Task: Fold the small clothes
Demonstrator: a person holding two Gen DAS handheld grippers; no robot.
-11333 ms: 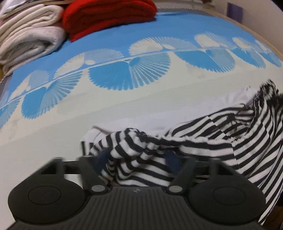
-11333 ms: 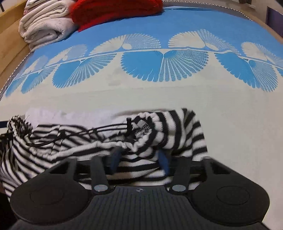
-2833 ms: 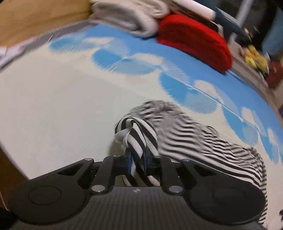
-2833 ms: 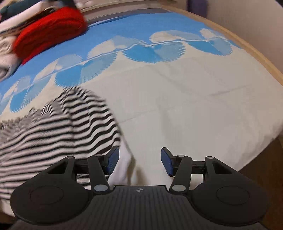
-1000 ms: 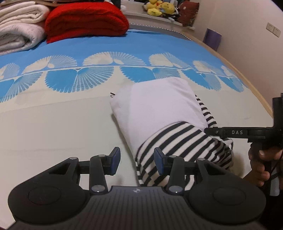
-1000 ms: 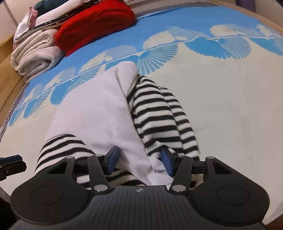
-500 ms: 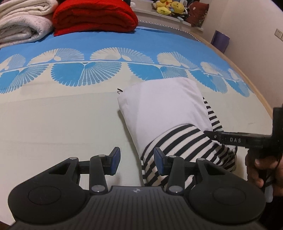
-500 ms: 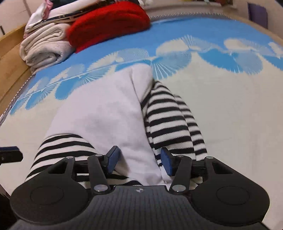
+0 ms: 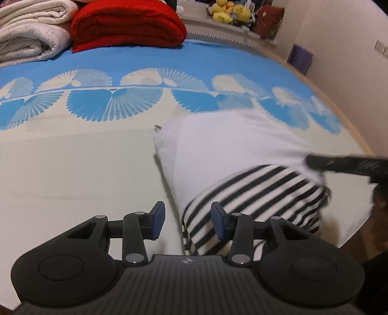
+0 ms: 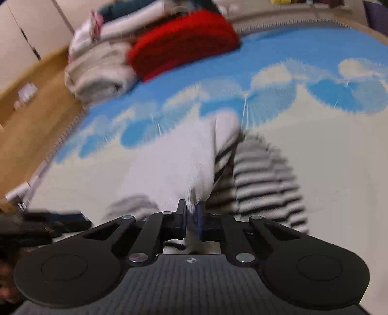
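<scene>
A black-and-white striped garment (image 9: 230, 150), white side out, lies partly folded on the cream and blue bedspread (image 9: 72, 155). My left gripper (image 9: 186, 219) is open low over its near left corner; the striped hem reaches in between the pads without being pressed. In the right wrist view, blurred by motion, my right gripper (image 10: 191, 213) has its jaws closing on a pinch of the garment's (image 10: 174, 164) white fabric at the near edge, and the cloth pulls up into them. The right gripper (image 9: 339, 163) also shows as a dark bar over the garment's right side.
A folded red blanket (image 9: 126, 24) and rolled white blankets (image 9: 29, 36) are stacked at the far end of the bed. Plush toys (image 9: 228, 12) sit on a ledge behind. The bed's wooden edge (image 9: 359, 140) curves along the right. A person's hand (image 9: 378, 201) holds the right gripper.
The right gripper's pads went from wide apart over the garment to pinched on its white fabric, and that gripper rose. The left gripper stayed where it was, still open.
</scene>
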